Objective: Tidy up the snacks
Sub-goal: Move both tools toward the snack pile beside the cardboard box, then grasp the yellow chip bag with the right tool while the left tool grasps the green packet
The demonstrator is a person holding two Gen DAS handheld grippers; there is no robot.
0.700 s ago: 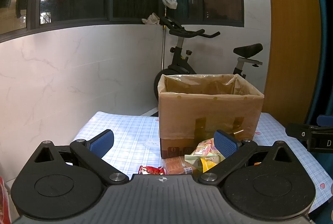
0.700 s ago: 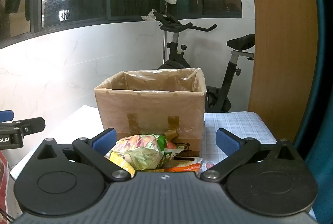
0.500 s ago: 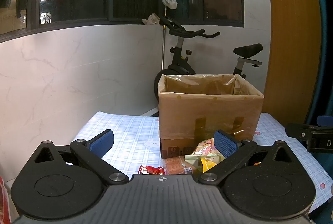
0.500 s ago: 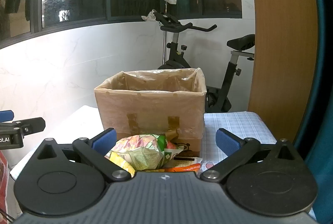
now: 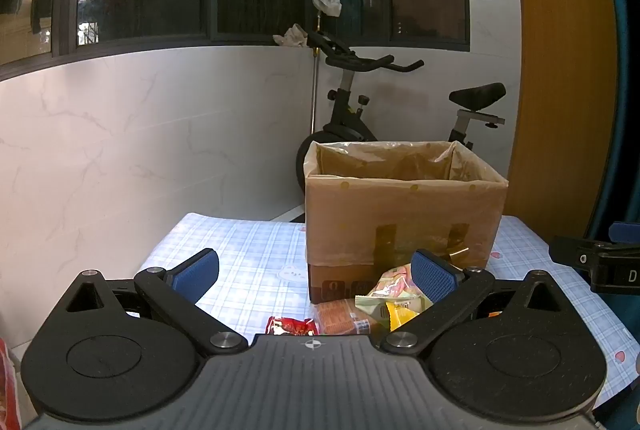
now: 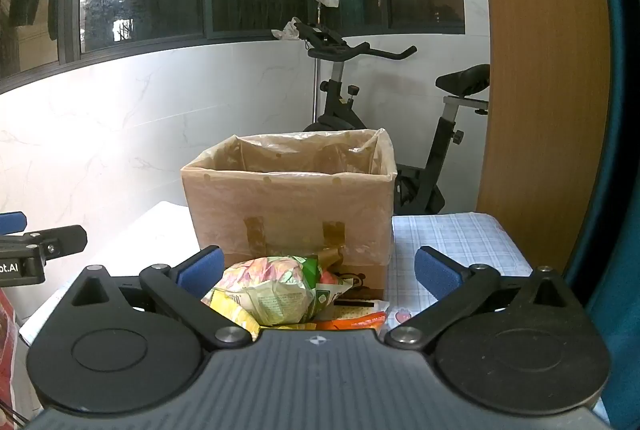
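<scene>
An open cardboard box (image 5: 404,218) lined with clear plastic stands on the checked tablecloth (image 5: 248,254); it also shows in the right wrist view (image 6: 288,214). A pile of snack packets (image 5: 384,306) lies in front of it, with a small red packet (image 5: 292,326) at its left. In the right wrist view the pile (image 6: 280,294) lies low between my fingers. My left gripper (image 5: 314,274) is open and empty, held back from the pile. My right gripper (image 6: 318,272) is open and empty above the pile.
An exercise bike (image 5: 360,98) stands behind the table by the white wall. A wooden panel (image 5: 560,70) and a teal curtain (image 6: 616,110) are at the right. The other gripper shows at each view's edge (image 5: 596,262) (image 6: 32,250).
</scene>
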